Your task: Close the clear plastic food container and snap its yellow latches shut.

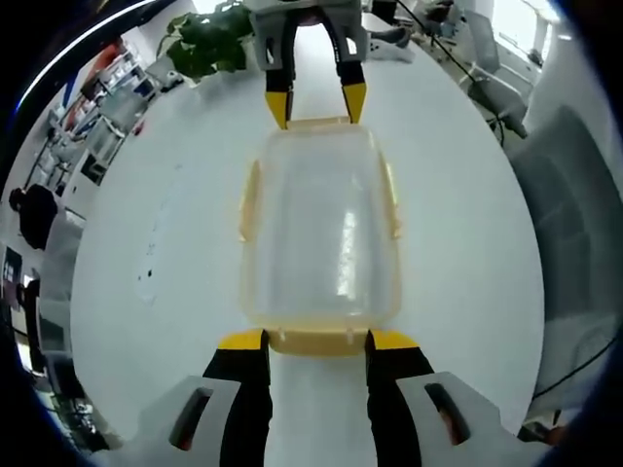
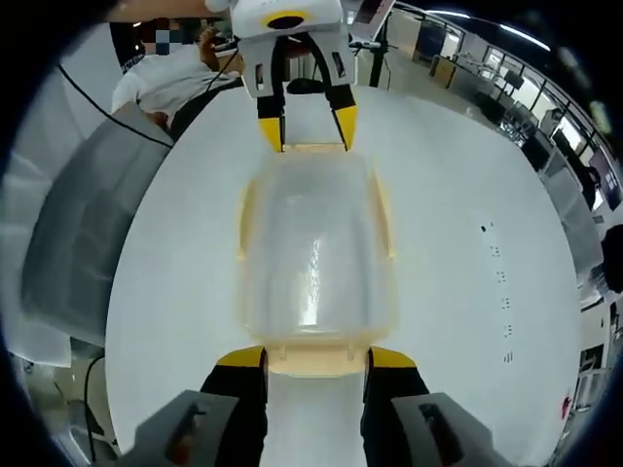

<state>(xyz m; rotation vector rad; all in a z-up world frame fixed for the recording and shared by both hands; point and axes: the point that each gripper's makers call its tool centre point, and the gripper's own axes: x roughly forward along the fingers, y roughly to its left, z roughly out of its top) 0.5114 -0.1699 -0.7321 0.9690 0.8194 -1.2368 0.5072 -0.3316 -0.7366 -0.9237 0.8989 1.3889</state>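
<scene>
Left gripper view: my left tongs (image 1: 317, 340) sit spread at the near end latch (image 1: 316, 341) of the lidded container (image 1: 321, 229) on the white tabletop (image 1: 467, 233); right tongs (image 1: 316, 101) at the far end.
Right gripper view: right tongs (image 2: 316, 357) also parted, at the near latch (image 2: 316, 358); left tongs (image 2: 308, 124) opposite.

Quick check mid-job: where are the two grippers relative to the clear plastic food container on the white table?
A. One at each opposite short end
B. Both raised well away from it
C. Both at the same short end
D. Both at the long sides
A: the left gripper brackets the near end latch of the clear plastic food container, while the right gripper faces it at the far end.
</scene>
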